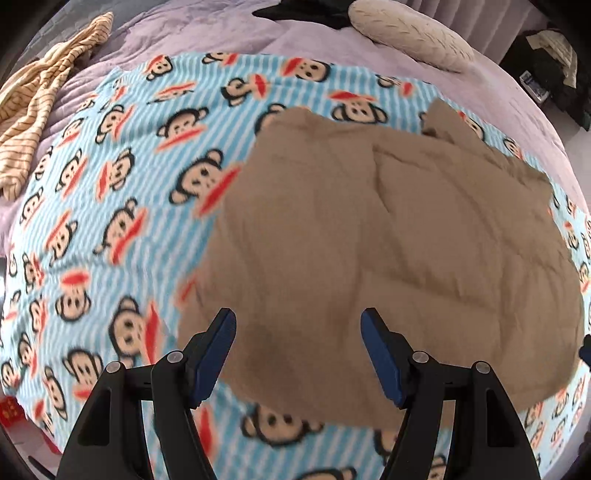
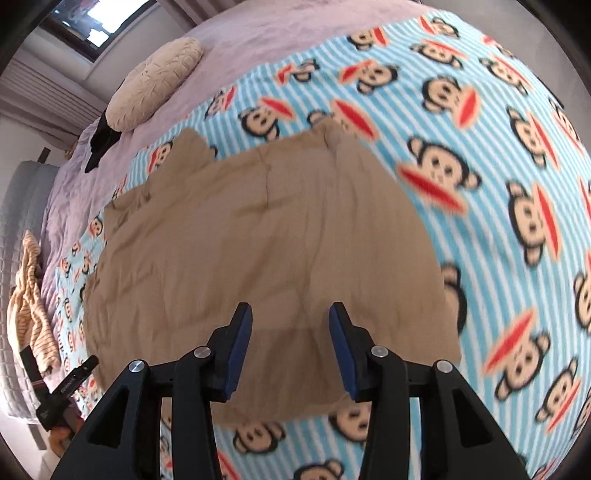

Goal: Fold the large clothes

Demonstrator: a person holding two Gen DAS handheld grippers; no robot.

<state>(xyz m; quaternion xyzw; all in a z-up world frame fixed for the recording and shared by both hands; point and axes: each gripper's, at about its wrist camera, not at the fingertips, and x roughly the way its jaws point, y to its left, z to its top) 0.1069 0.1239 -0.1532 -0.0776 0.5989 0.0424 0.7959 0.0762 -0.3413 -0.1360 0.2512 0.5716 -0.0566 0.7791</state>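
Left wrist view: left gripper (image 1: 298, 325) spread wide above the tan garment (image 1: 388, 240), which lies flat on a monkey blanket (image 1: 110, 184); striped cloth (image 1: 40, 110) and pillow (image 1: 410, 33) sit beyond. Right wrist view: right gripper (image 2: 290, 319) spread, empty, over the same garment (image 2: 258, 240); no readable writing.

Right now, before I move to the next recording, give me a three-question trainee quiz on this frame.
1. True or false: the left gripper is clamped on the tan garment.
2. What lies directly under the garment? A) bare mattress B) monkey-print blanket C) wooden floor
3. Fill in: the right gripper hangs over the garment with its jaws ____.

Key: 1 false, its jaws are apart with nothing between them; 2 B; 3 open.
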